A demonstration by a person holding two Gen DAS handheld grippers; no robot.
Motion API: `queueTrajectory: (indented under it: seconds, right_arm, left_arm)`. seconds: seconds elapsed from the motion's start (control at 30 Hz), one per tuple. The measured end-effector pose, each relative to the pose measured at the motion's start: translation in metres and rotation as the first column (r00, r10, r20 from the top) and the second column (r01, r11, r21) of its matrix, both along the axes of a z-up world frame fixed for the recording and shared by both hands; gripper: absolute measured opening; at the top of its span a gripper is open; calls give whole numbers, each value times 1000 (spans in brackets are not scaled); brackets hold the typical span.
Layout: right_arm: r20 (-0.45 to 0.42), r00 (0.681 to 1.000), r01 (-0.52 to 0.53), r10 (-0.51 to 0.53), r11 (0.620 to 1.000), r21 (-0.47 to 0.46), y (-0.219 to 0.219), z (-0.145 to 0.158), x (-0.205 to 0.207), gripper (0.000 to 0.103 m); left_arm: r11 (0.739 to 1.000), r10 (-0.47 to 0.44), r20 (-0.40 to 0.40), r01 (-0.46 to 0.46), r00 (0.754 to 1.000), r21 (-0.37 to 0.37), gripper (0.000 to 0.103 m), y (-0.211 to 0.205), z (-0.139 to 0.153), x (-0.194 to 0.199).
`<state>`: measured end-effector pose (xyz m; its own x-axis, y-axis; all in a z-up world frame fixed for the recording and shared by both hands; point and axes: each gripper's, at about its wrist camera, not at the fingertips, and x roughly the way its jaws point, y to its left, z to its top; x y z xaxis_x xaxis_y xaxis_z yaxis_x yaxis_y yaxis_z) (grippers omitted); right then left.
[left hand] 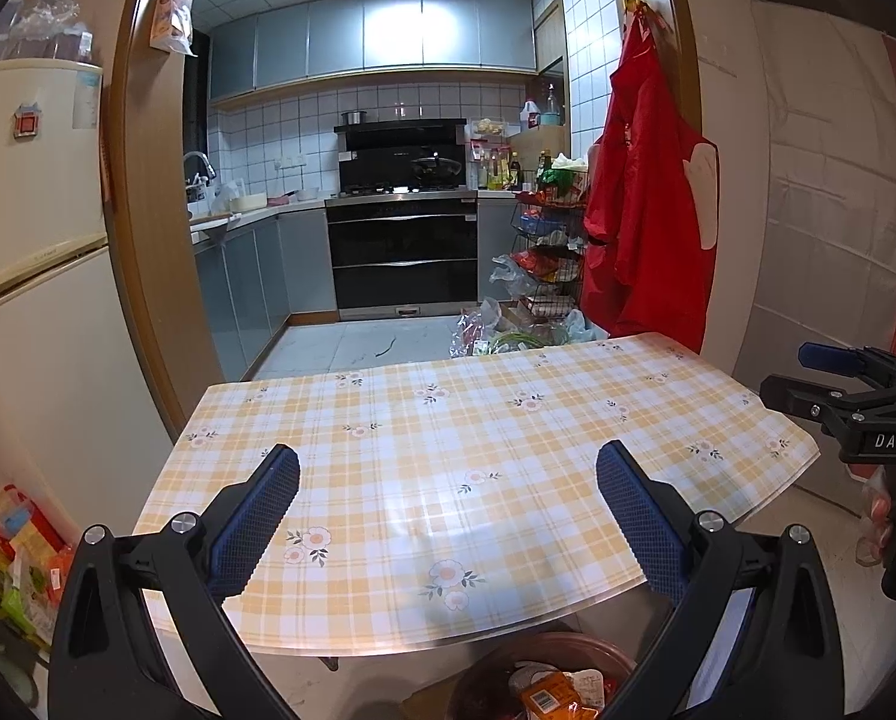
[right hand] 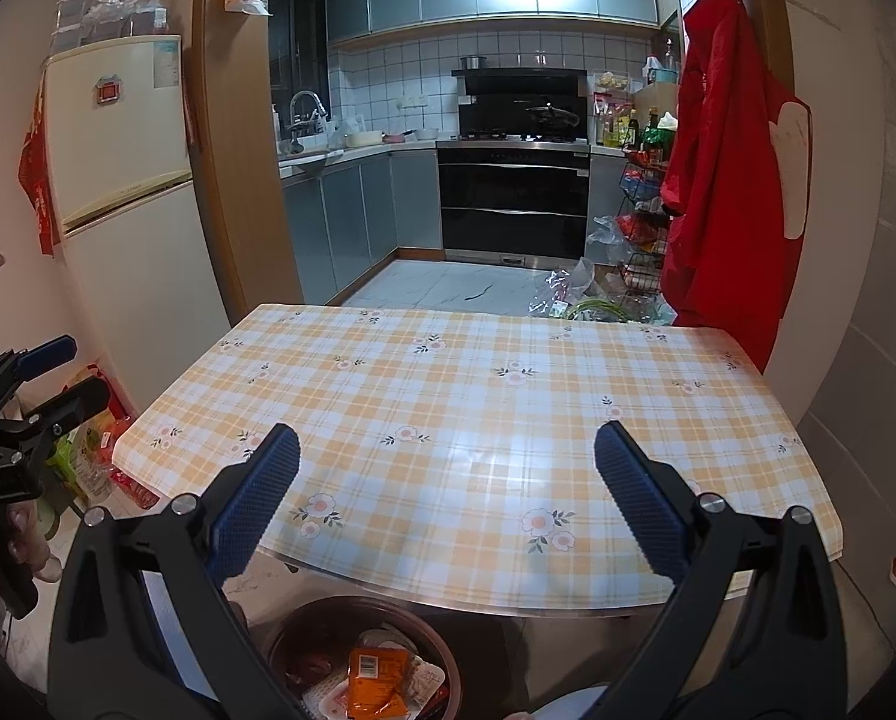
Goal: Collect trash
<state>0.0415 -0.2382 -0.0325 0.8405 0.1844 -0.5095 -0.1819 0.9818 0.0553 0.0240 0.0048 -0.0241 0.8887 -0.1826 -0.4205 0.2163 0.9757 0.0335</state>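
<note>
The kitchen (right hand: 508, 150) fills the far half of both views beyond a wooden doorway, with a stretch of bare pale floor (right hand: 448, 288) running from the oven to the table's far edge. On the left stands a cream fridge (right hand: 123, 192), close to the table's left side; on the right a red apron (right hand: 730, 180) hangs against the door frame, just beyond the table's far right corner.

The table (right hand: 478, 396), under a yellow checked cloth with small flowers, spans the middle ground. Its top is bare from edge to edge. The near edge curves just ahead of both grippers, and the cloth overhangs slightly at the right corner.

Below that near edge, on the floor, sits a round dark red bin (right hand: 303, 630). The trash (right hand: 381, 678) lies inside it: an orange wrapper on top of white packaging, though the lower contents are cut off by the frame and hard to make out.

The left gripper (left hand: 448, 504) hovers above the table's near edge with its jaws spread wide and nothing between them. The right gripper (right hand: 448, 498) is held beside it, likewise wide and empty. Each appears at the margin of the other's view, well apart.

Bags of groceries (right hand: 87, 450) crowd the floor between fridge and table.
</note>
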Motion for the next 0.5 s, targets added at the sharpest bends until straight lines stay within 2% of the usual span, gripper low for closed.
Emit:
queueTrajectory:
  seconds: [0.5]
  right_arm:
    - [-5,1000,3,-3,1000,1,-2,-1,0,97]
  left_arm:
    - [1000,7,-7,-7,1000,-5,97,3,-1,-2]
